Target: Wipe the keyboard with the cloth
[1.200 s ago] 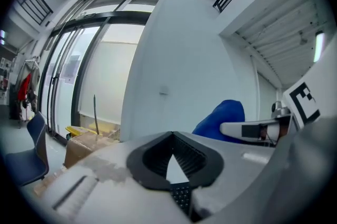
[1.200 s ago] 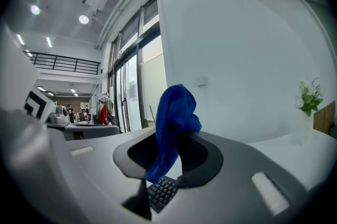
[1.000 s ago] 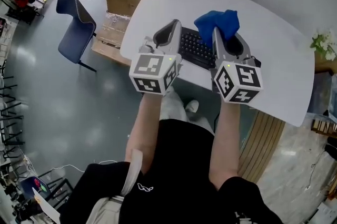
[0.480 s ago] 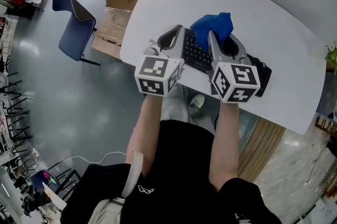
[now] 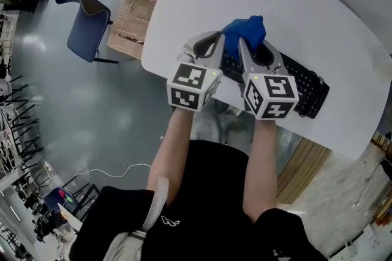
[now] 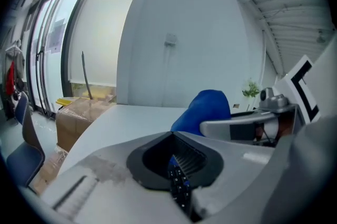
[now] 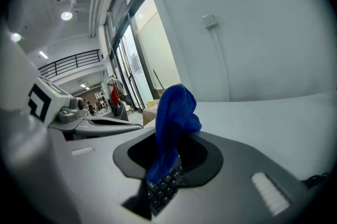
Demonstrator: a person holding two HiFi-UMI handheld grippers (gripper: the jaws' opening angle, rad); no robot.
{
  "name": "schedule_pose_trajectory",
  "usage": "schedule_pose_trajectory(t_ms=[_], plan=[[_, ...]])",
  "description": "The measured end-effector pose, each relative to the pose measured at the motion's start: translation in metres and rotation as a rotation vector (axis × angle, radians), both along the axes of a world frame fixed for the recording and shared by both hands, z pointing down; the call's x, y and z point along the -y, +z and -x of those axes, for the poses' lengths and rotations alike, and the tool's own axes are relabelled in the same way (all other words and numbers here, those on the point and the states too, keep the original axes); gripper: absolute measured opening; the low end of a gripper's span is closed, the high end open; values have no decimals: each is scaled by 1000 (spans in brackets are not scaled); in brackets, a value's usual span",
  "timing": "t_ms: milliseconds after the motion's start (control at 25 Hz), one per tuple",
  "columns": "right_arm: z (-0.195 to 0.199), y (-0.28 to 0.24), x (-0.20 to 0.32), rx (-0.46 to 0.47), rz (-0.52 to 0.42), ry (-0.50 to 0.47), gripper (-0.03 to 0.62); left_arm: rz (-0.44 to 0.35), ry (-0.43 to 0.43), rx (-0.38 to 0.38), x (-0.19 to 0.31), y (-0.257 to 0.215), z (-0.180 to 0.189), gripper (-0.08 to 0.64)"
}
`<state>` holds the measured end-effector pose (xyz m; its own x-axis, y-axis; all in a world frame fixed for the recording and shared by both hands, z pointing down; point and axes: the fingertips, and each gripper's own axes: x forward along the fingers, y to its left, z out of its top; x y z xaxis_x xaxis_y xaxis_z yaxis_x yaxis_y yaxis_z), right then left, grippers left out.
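- Blue cloth (image 7: pixel 176 107) sits pinched in the right gripper's (image 7: pixel 167 168) closed jaws, bunched upward above them, its lower end hanging over the keys.
- Black keyboard (image 5: pixel 306 85) lies on the white counter (image 5: pixel 294 2), near its edge.
- Left gripper (image 6: pixel 178 168) is just beside, jaws together on nothing, above the keyboard's left end.

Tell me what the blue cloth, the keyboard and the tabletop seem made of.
Cloth: soft fabric, maybe microfibre, matte; it bunches and drapes limply.
Keyboard: likely black plastic, matte; separate moulded keys.
Tabletop: smooth white surface, perhaps laminate; even colour, no grain, soft sheen.
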<state>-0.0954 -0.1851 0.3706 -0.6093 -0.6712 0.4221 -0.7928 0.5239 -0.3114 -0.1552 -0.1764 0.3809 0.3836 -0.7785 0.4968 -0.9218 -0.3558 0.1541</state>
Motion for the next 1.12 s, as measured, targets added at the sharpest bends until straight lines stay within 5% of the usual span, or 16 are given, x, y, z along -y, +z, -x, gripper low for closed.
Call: schedule_pose_trajectory(t_ms=[560, 1120], plan=[[33, 69, -1, -25, 115, -29, 91, 130, 22, 22, 11, 66, 9, -5], [20, 103, -8, -5, 180, 36, 91, 220, 74, 58, 7, 104, -5, -5]])
